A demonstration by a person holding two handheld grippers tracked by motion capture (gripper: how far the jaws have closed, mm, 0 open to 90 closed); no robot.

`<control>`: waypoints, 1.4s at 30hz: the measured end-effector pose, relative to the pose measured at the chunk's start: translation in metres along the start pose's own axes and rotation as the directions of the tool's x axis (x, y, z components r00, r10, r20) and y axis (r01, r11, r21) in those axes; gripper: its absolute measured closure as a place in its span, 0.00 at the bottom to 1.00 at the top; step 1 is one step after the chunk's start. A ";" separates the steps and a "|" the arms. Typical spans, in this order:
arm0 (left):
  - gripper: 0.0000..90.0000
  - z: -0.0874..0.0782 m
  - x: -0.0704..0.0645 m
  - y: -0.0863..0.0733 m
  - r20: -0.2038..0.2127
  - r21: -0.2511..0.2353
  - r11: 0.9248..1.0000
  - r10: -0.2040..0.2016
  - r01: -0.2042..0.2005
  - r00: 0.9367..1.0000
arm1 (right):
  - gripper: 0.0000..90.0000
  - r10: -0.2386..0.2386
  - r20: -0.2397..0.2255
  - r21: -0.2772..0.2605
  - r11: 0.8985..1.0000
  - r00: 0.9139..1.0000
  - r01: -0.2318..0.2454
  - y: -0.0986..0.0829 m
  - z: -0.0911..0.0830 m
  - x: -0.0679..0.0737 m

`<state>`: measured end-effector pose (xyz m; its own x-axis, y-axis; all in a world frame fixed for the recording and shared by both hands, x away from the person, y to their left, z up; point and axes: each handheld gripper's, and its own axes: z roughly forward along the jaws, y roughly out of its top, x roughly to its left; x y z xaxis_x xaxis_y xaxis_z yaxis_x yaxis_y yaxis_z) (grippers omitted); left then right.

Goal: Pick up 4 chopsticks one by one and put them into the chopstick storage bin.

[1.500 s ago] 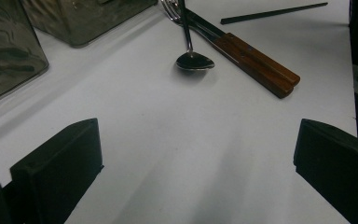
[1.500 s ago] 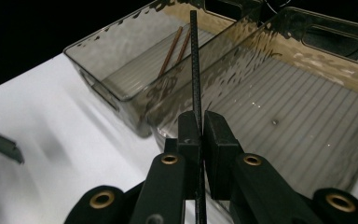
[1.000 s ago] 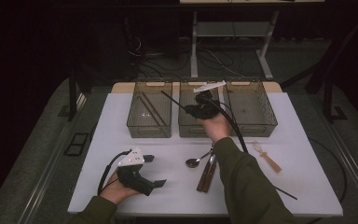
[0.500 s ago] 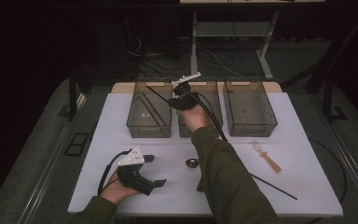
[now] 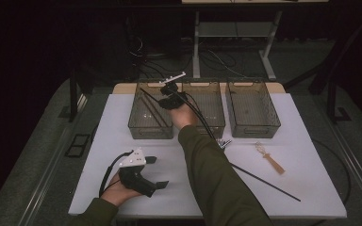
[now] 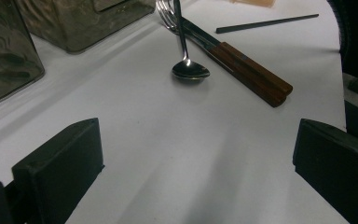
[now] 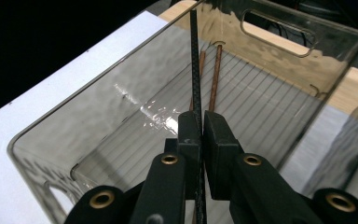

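Clamping a black chopstick (image 7: 195,56) above the far-left bin (image 5: 136,123) — right gripper (image 7: 201,122); left gripper (image 5: 155,178), jaws wide, at the worktop's (image 5: 311,188) near-left corner — spoon (image 6: 189,69) ahead.

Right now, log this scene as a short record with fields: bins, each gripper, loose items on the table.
bins: three clear bins in a row; left bin holds two brown sticks
right gripper: over the left bin, jaws shut on a black chopstick
left gripper: resting on the white table, jaws open, nothing between them
loose items: spoon, wood-handled cutlery, second black chopstick, small wooden utensil
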<state>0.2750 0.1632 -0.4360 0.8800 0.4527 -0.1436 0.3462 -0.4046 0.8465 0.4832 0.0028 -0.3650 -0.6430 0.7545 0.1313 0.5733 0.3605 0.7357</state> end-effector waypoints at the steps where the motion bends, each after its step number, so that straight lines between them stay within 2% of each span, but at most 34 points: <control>1: 0.00 0.000 0.000 0.000 0.001 0.000 1.000 0.003 -0.003 1.000 | 0.95 0.000 0.003 0.001 1.000 1.000 0.000 0.001 0.003 0.001; 8: 0.00 0.000 0.000 0.000 0.008 -0.005 1.000 0.001 -0.001 1.000 | 0.95 0.008 0.017 0.024 1.000 1.000 -0.009 0.001 0.015 0.008; 12: 0.00 0.000 -0.001 0.000 0.009 -0.003 1.000 -0.004 0.004 1.000 | 0.94 0.007 -0.006 0.033 0.999 1.000 -0.006 0.000 0.020 0.011; 16: 0.00 0.000 -0.001 0.000 0.010 -0.005 1.000 -0.003 0.003 1.000 | 0.78 0.012 -0.022 0.021 1.000 1.000 -0.011 0.000 0.018 0.010; 25: 0.00 0.000 0.000 0.000 0.009 -0.007 1.000 0.004 -0.004 1.000 | 0.56 0.001 -0.052 -0.002 1.000 0.999 -0.001 0.003 0.003 0.009; 35: 0.00 0.000 0.000 0.000 0.007 -0.002 1.000 0.002 -0.002 1.000 | 0.47 -0.046 -0.122 -0.026 0.999 0.992 0.043 -0.002 -0.015 0.008; 42: 0.00 0.001 0.000 0.000 0.006 0.007 1.000 0.003 -0.003 1.000 | 0.39 -0.074 -0.140 -0.035 0.997 0.987 0.070 -0.014 -0.035 0.002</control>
<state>0.2751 0.1626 -0.4361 0.8830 0.4466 -0.1445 0.3460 -0.4112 0.8433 0.4560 -0.0196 -0.3512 -0.7484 0.6415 0.1683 0.5090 0.3930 0.7658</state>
